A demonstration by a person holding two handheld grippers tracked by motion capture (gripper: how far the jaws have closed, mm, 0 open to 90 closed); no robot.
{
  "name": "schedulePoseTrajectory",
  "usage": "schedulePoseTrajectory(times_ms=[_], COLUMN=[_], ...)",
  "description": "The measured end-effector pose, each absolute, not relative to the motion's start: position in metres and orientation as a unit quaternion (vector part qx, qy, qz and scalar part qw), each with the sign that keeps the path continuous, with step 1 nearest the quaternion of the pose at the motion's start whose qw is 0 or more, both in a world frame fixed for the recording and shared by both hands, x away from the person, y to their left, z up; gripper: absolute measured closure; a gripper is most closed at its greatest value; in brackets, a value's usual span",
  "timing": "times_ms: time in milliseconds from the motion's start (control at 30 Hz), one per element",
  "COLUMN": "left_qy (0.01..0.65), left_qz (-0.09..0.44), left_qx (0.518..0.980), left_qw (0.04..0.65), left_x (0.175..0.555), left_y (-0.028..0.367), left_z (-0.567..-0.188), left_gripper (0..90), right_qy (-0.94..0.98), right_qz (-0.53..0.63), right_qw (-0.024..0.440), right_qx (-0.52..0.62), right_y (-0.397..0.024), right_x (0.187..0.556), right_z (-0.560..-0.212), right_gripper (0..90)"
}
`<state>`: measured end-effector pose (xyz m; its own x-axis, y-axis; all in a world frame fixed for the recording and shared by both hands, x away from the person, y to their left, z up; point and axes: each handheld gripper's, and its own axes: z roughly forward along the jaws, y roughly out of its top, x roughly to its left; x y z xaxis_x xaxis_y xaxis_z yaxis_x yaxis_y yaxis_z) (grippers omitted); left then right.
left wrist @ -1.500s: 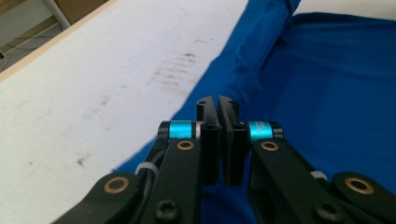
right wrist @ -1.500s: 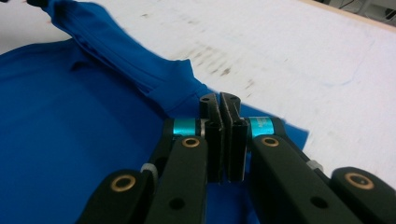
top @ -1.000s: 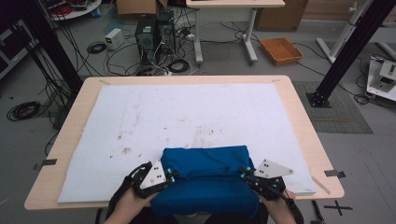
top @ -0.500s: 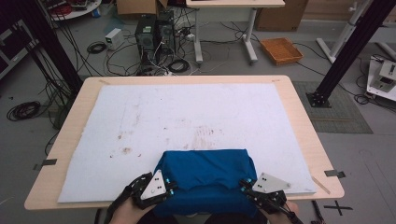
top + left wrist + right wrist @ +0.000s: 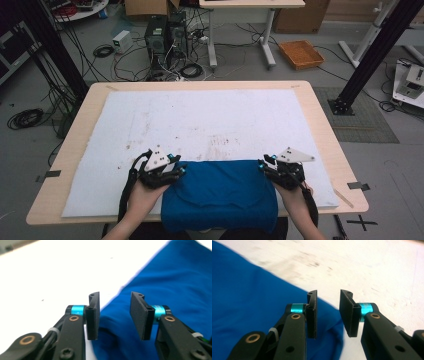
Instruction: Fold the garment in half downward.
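Two grippers are held low over the near edge of the bench, one at each far corner of a blue cloth [image 5: 220, 197]. The cloth is spread at the middle of the near edge, its near part draped over that edge, its far hem lying straight on the white mat [image 5: 200, 120]. The left gripper [image 5: 178, 171] is seen at the cloth's left far corner; its jaws have just been opening and are parted by a moderate gap, with the cloth edge lying below and beyond them – nothing is pinched between the pads. The right gripper [image 5: 261, 166] is placed at the right far corner, its jaws likewise just opened to a moderate gap, the cloth corner below them, unpressed. Beyond the cloth, the mat is marked with faint brownish stains – it covers most of the bench [image 5: 320, 115] up to the far edge.
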<state>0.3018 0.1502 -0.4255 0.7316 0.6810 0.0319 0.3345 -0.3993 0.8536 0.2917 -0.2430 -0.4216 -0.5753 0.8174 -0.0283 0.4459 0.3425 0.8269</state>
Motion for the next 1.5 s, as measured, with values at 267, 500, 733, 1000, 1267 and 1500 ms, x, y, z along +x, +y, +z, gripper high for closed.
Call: schedulePoseTrajectory(times_ms=[267, 500, 733, 1000, 1267, 1500], left_qy=[0.343, 0.363, 0.372, 0.366, 0.383, 0.377], left_qz=[0.168, 0.178, 0.147, 0.150, 0.132, 0.099], left_qx=[0.823, 0.796, 0.818, 0.816, 0.808, 0.821], left_qw=[0.420, 0.450, 0.414, 0.422, 0.428, 0.416], left_x=[0.309, 0.311, 0.321, 0.317, 0.324, 0.324], left_y=[0.156, 0.164, 0.161, 0.164, 0.168, 0.163], left_z=[-0.443, -0.432, -0.442, -0.443, -0.441, -0.448], left_gripper=[73.9, 54.8, 56.1, 67.1, 50.4, 67.0], right_qy=[0.793, 0.768, 0.786, 0.777, 0.753, 0.776], right_qz=[0.385, 0.416, 0.396, 0.395, 0.426, 0.407], right_qw=[0.214, 0.213, 0.181, 0.197, 0.158, 0.108], right_qx=[0.422, 0.437, 0.440, 0.449, 0.475, 0.470], right_y=[-0.256, -0.264, -0.255, -0.266, -0.262, -0.260], right_x=[0.305, 0.306, 0.320, 0.312, 0.323, 0.324], right_z=[-0.437, -0.429, -0.442, -0.443, -0.437, -0.449], right_gripper=[90.0, 65.3, 83.2, 87.1, 56.7, 81.9])
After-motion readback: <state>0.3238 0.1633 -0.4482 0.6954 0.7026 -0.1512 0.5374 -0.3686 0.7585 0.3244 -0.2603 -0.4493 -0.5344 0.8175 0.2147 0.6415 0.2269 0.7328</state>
